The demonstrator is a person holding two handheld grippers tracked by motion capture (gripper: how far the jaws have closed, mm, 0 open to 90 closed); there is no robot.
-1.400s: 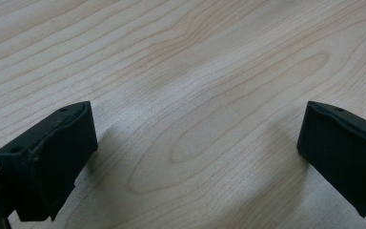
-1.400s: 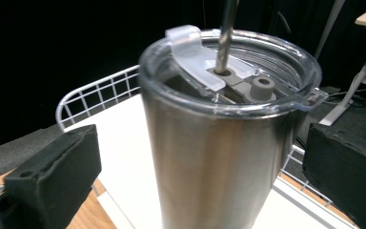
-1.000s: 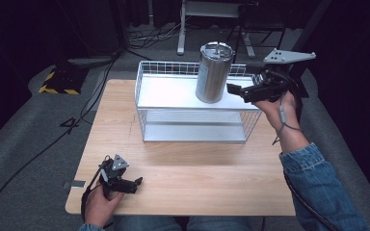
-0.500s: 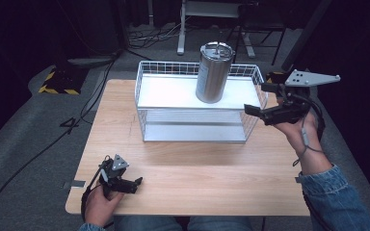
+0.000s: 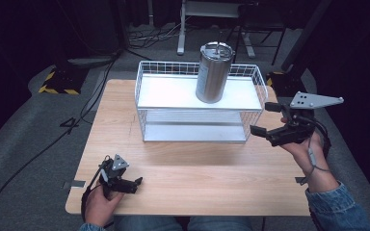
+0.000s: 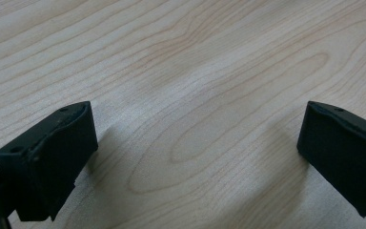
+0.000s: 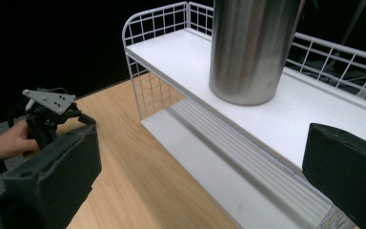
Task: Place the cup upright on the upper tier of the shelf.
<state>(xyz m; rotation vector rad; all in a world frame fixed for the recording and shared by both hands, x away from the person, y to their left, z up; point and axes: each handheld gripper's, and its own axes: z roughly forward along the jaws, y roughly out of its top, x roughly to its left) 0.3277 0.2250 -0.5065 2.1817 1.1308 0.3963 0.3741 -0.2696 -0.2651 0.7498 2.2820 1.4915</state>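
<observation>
A steel tumbler [image 5: 213, 72] [image 7: 250, 47] stands upright on the top shelf of a white wire rack [image 5: 154, 91] [image 7: 162, 52]. My right gripper [image 5: 265, 121] [image 7: 200, 181] hovers open to the right of the rack's front corner, jaws spread wide with nothing between them, pointing toward the rack. My left gripper [image 5: 134, 185] [image 6: 195, 157] rests low over the wooden table [image 5: 197, 168] [image 6: 195, 71] near its front left edge, open and holding nothing; it also appears far off as the left gripper [image 7: 83, 119] in the right gripper view.
The rack has a lower white shelf [image 7: 228, 176] under the top one. Bare table stretches between the two grippers. Dark floor, cables [image 5: 38, 149] and a metal stand [image 5: 212, 19] lie beyond the table's edges.
My right gripper has drawn back from the tumbler, moving right and toward the table's near side, away from the rack. The tumbler stays on the shelf. The left gripper has not moved.
</observation>
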